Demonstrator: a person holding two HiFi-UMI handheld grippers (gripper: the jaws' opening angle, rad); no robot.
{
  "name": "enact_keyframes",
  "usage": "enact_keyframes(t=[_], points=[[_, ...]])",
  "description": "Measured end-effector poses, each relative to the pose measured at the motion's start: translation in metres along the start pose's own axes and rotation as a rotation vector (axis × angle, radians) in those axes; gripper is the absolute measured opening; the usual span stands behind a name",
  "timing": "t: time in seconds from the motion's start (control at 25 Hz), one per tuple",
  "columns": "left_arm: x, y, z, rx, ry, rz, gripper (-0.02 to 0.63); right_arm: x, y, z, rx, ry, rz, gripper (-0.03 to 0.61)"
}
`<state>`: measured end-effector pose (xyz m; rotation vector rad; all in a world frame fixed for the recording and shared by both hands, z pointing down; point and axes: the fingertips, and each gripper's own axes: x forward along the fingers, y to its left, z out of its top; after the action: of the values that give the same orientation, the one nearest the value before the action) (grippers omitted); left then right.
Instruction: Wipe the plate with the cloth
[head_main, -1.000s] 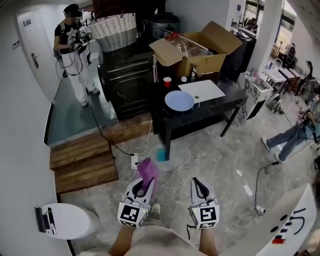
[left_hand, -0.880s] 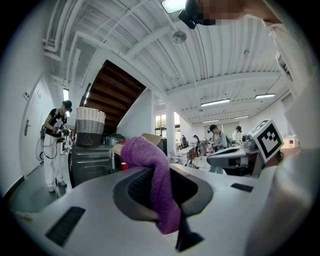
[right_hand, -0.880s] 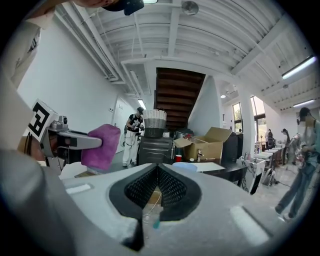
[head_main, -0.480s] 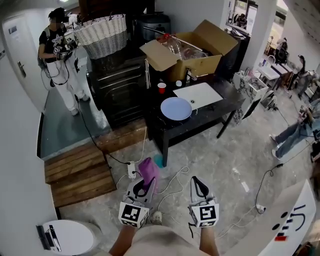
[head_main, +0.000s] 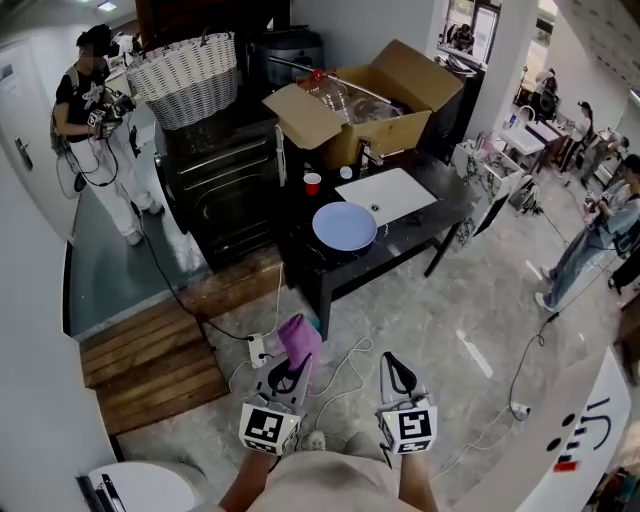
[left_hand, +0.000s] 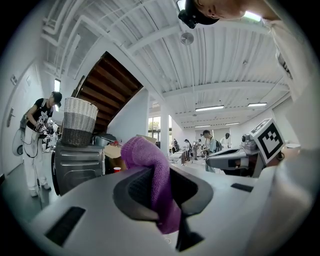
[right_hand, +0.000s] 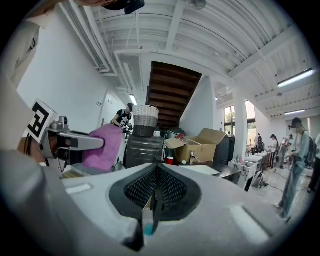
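Note:
A pale blue plate (head_main: 344, 226) lies on the black table (head_main: 420, 232) ahead of me, well beyond both grippers. My left gripper (head_main: 287, 376) is shut on a purple cloth (head_main: 299, 340), which sticks up past the fingertips; in the left gripper view the cloth (left_hand: 152, 172) is pinched between the jaws. My right gripper (head_main: 396, 372) hangs beside it, shut and holding nothing (right_hand: 156, 197). Both are held low in front of me, over the floor. From the right gripper view the cloth (right_hand: 104, 147) shows at the left.
On the table are a white board (head_main: 391, 192), a red cup (head_main: 312, 183) and an open cardboard box (head_main: 355, 105). A black cabinet (head_main: 220, 180) carries a wicker basket (head_main: 187, 75). Wooden steps (head_main: 150, 350) lie left. Cables (head_main: 350, 360) cross the floor. A person (head_main: 98, 130) stands far left, another person (head_main: 595, 235) right.
I have moved nearer to the table, so the table and plate have shifted down and left in the head view. Both grippers keep their pose, the cloth still held.

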<state>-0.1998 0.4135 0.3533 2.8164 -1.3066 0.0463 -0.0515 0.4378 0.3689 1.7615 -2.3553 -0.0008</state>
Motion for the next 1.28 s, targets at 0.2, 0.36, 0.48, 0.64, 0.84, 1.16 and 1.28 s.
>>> enact_keyframes(t=[0.2,0.36,0.48,0.64,0.84,1.16,1.28], points=[[0.016,0.008,-0.001,-0.009,0.0,-0.014,0.055,0.011,-0.009,0.0,0.002,0.031,-0.018,0.008],[0.028,0.014,-0.002,-0.008,-0.008,-0.012,0.055,0.024,-0.016,0.003,-0.003,0.004,-0.017,0.008],[0.041,0.018,-0.002,-0.003,-0.015,-0.005,0.055,0.037,-0.024,0.004,-0.006,-0.039,-0.009,0.008],[0.061,0.026,-0.004,0.005,-0.019,0.008,0.055,0.055,-0.036,0.0,0.011,-0.004,-0.007,0.008],[0.095,0.038,-0.005,-0.003,-0.004,0.029,0.055,0.086,-0.057,0.002,-0.006,0.004,0.027,0.008],[0.161,0.05,-0.002,-0.003,0.009,0.06,0.057,0.134,-0.111,0.002,0.001,0.008,0.043,0.008],[0.184,0.053,-0.001,-0.006,0.016,0.069,0.055,0.15,-0.13,0.001,-0.002,0.013,0.053,0.008]])
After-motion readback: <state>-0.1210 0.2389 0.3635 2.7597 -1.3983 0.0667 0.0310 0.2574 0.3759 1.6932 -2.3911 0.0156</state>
